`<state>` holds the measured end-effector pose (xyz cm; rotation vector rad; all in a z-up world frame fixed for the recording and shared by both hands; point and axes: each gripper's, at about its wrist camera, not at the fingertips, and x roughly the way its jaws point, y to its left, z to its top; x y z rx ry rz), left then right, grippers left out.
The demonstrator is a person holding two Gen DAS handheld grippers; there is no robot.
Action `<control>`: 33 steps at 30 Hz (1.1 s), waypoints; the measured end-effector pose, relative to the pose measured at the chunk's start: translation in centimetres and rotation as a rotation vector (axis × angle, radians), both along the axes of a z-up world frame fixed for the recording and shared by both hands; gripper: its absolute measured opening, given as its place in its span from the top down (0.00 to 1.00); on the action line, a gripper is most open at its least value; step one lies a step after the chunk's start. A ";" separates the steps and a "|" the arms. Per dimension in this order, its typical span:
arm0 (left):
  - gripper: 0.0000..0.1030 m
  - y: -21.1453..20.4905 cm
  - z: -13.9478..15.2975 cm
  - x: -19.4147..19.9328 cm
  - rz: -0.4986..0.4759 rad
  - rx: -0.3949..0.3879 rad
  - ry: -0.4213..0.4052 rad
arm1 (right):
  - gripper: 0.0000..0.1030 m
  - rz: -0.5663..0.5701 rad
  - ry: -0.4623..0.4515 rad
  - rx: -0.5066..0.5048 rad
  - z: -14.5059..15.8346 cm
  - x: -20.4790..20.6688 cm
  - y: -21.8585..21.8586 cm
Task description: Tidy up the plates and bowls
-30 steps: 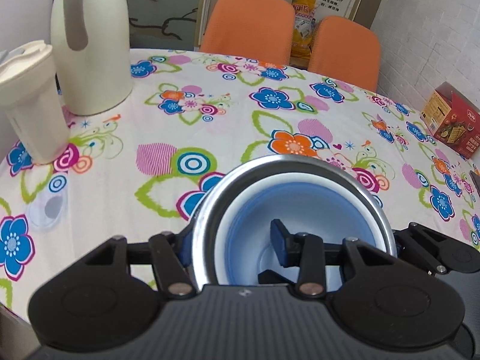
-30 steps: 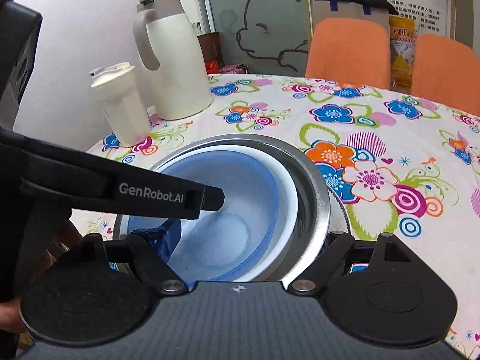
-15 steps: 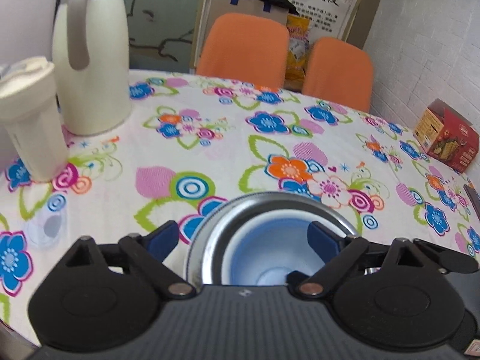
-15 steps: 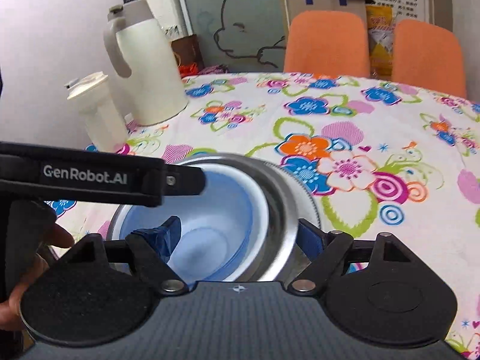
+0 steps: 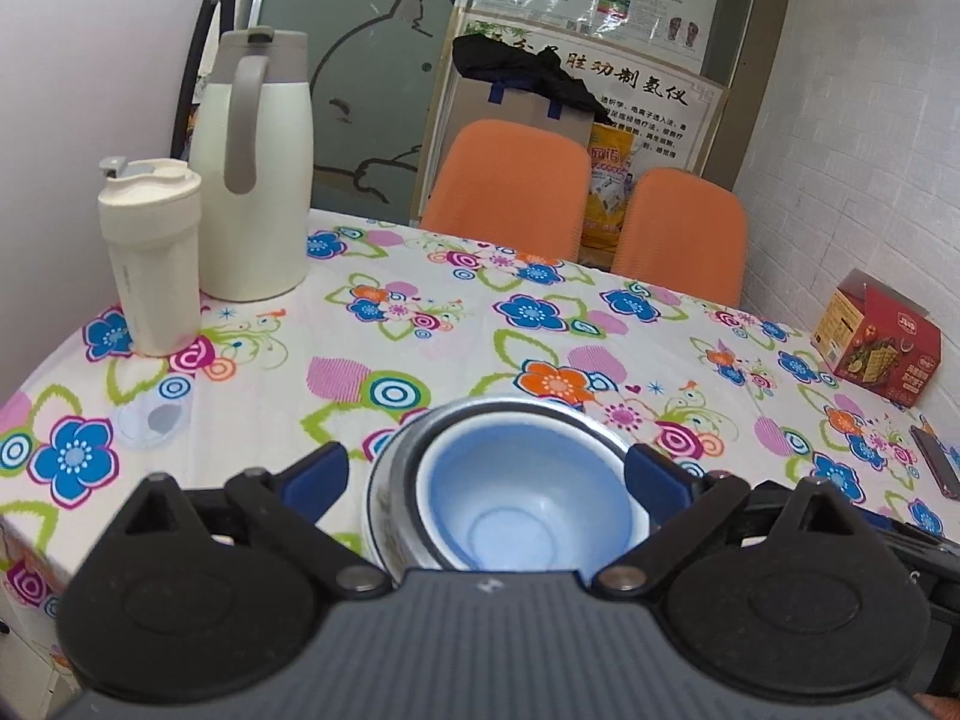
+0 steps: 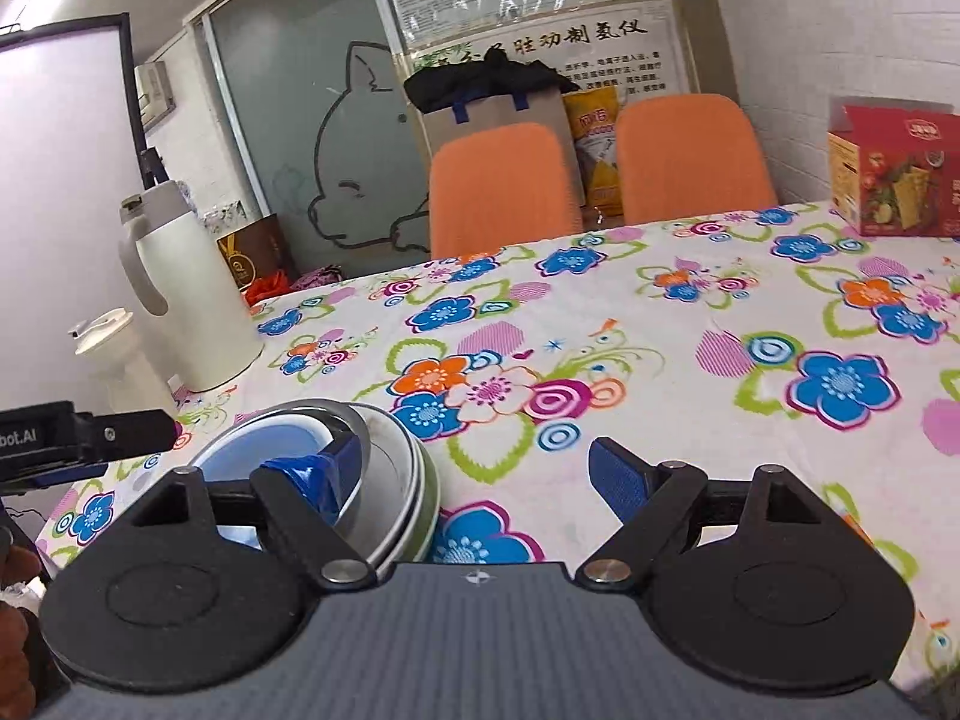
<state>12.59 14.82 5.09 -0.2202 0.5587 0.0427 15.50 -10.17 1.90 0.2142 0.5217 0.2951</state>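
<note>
With my left gripper (image 5: 486, 474) and right gripper (image 6: 474, 468) both spread wide and empty, I should lift clear without nudging the blue bowl (image 5: 528, 504) nested in the steel bowl (image 6: 390, 474) at the table's near-left edge.

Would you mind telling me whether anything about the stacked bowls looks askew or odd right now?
Nothing stands out. The blue bowl sits nested inside the metal bowl, upright on the floral tablecloth. Both the left gripper and right gripper are open.
</note>
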 end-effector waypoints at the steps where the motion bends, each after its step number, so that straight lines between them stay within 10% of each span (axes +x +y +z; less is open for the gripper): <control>1: 0.05 -0.5 -0.1 -0.9 0.000 0.003 -0.006 | 0.32 -0.006 -0.002 0.008 -0.2 -0.7 -0.5; 14: 0.03 -9.0 -4.1 -9.6 -0.041 0.229 -0.010 | 0.32 -0.114 -0.081 -0.002 -1.2 -10.5 -4.5; 23: 0.03 -9.9 -3.9 -13.8 -0.053 0.238 -0.037 | 0.31 -0.146 -0.154 0.030 0.0 -15.0 -5.9; 33: 0.03 -9.6 -4.8 -13.8 -0.061 0.234 0.020 | 0.31 -0.178 0.000 -0.060 -1.3 -13.4 -5.0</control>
